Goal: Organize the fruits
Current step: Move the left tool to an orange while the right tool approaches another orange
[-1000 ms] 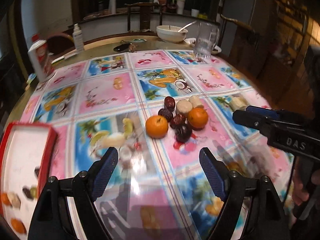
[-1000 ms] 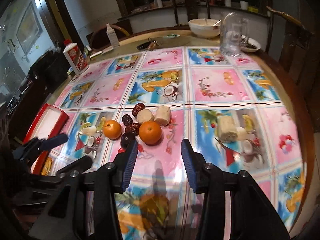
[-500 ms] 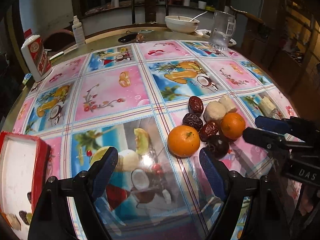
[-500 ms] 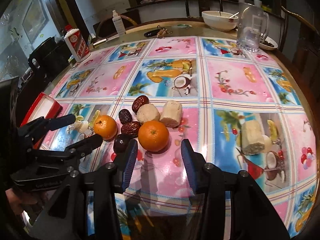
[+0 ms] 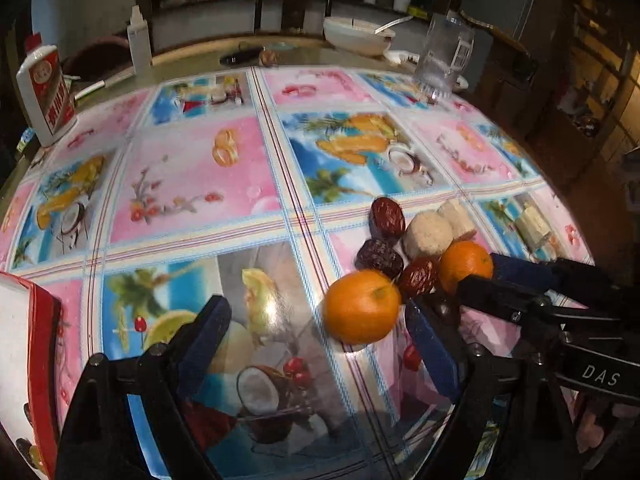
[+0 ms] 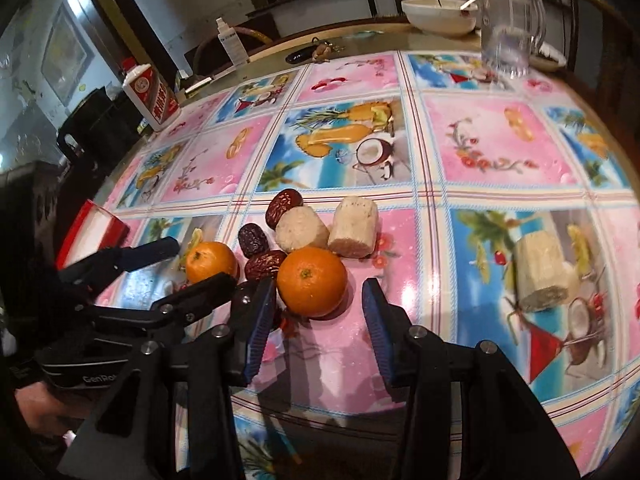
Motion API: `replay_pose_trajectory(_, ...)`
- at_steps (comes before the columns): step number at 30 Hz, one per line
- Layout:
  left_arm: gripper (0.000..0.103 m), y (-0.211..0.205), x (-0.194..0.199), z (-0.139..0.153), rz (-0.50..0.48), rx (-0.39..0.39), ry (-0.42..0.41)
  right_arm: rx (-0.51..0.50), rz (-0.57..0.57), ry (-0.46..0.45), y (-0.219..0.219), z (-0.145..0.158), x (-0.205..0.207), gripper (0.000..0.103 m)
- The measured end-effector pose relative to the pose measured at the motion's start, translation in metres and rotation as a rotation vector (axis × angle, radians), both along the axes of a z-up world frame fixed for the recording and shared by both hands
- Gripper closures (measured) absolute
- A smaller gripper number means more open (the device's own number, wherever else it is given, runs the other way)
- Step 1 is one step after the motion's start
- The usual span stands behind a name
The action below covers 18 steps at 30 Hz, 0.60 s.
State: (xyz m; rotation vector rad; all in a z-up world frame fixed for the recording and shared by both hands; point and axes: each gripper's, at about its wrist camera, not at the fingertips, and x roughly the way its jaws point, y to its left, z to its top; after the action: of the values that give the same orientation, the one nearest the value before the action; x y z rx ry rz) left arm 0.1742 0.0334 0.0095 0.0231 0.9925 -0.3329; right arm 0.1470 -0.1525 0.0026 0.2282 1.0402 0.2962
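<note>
Down low, the right tongs (image 6: 316, 318) hang spread just short of the near orange (image 6: 312, 282), the left tongs (image 5: 320, 344) likewise spread beside the second orange (image 5: 362, 306), a dark date (image 5: 448, 308) behind it half-hidden, the red tray (image 5: 38, 320) cut off at the desk (image 5: 192, 184) edge.
</note>
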Motion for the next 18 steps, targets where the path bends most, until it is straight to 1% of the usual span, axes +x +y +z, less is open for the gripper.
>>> replay_pose_trajectory(2,0.012,-0.001,0.000,0.000,-0.008,0.001,0.004,0.045,0.009,0.004,0.000,0.001,0.000,0.056)
replay_pose_trajectory(3,0.012,0.000,0.000,0.001,-0.008,-0.011,0.008,0.058,0.011,-0.001,0.001,0.003,0.000,0.056)
replay_pose_trajectory(5,0.013,0.001,0.001,0.001,-0.002,-0.014,0.014,0.040,0.015,-0.021,0.005,0.006,0.001,0.056)
replay_pose_trajectory(8,0.013,-0.002,0.003,0.001,0.001,0.008,0.015,0.031,0.001,0.001,0.002,0.003,0.005,0.056)
replay_pose_trajectory(11,0.013,-0.001,0.003,0.001,-0.008,-0.012,0.013,0.046,-0.017,0.030,-0.003,0.000,0.007,0.056)
replay_pose_trajectory(12,0.013,-0.004,0.004,0.000,-0.005,0.009,0.009,0.043,-0.019,0.035,-0.004,-0.001,0.007,0.056)
replay_pose_trajectory(14,0.012,-0.005,0.006,-0.001,-0.005,0.029,0.006,0.054,-0.008,0.047,-0.003,-0.004,0.010,0.054)
replay_pose_trajectory(16,0.012,-0.008,0.009,-0.002,0.000,0.070,0.005,0.026,0.003,0.042,0.000,-0.003,0.013,0.054)
replay_pose_trajectory(18,0.012,-0.008,0.010,-0.003,0.005,0.075,0.001,0.020,0.009,0.045,0.000,-0.003,0.016,0.054)
